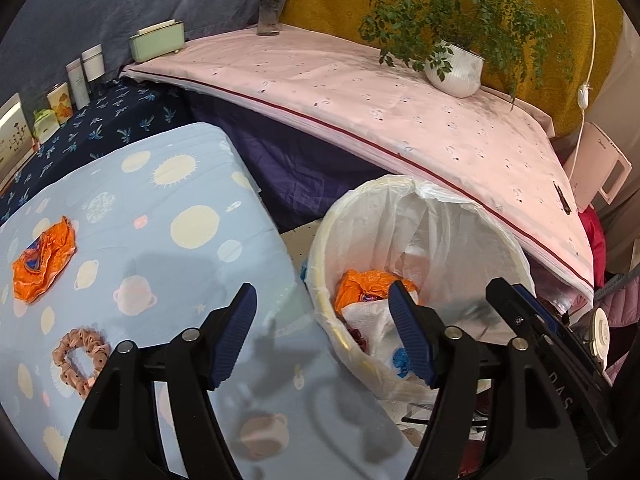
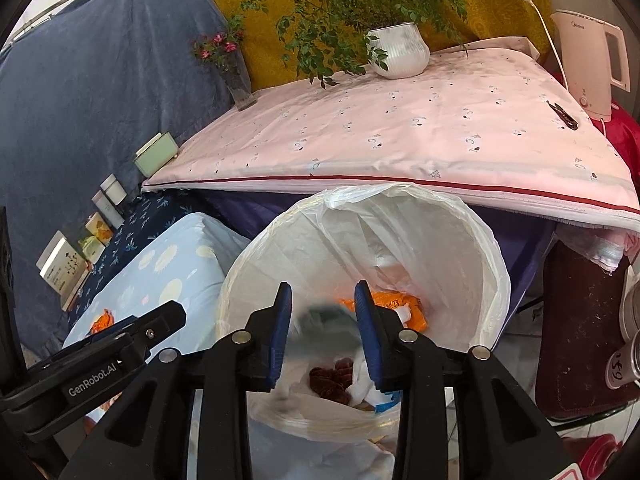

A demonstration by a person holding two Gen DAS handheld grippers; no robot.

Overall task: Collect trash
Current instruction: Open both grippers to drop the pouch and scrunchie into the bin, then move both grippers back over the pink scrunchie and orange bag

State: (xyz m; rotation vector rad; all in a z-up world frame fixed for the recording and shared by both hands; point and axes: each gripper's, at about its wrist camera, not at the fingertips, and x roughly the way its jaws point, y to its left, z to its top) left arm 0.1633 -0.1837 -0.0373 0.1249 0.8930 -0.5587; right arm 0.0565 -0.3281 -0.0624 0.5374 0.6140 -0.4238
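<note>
A white bin with a clear liner [image 1: 440, 232] [image 2: 400, 232] stands beside a blue cloth-covered table [image 1: 180, 248]. Inside lie an orange wrapper [image 1: 360, 284] [image 2: 400, 304], white tissue [image 1: 368, 320] and a dark red scrap [image 2: 332, 380]. My right gripper [image 2: 323, 291] [image 1: 516, 300] hangs over the bin, jaws apart, with a blurred dark piece [image 2: 320, 320] loose between and below them. My left gripper [image 1: 322, 292] [image 2: 176, 312] is open and empty over the table's edge and the bin rim. Another orange wrapper [image 1: 42, 264] lies on the blue table at far left.
A pink scrunchie [image 1: 80, 356] lies on the blue table. Behind the bin a pink-covered table [image 1: 400, 112] holds a potted plant [image 1: 456, 72], a flower vase [image 1: 272, 12] and a black clip [image 2: 564, 116]. A kettle [image 2: 592, 64] stands at right, and a green box [image 1: 156, 42] and bottles at left.
</note>
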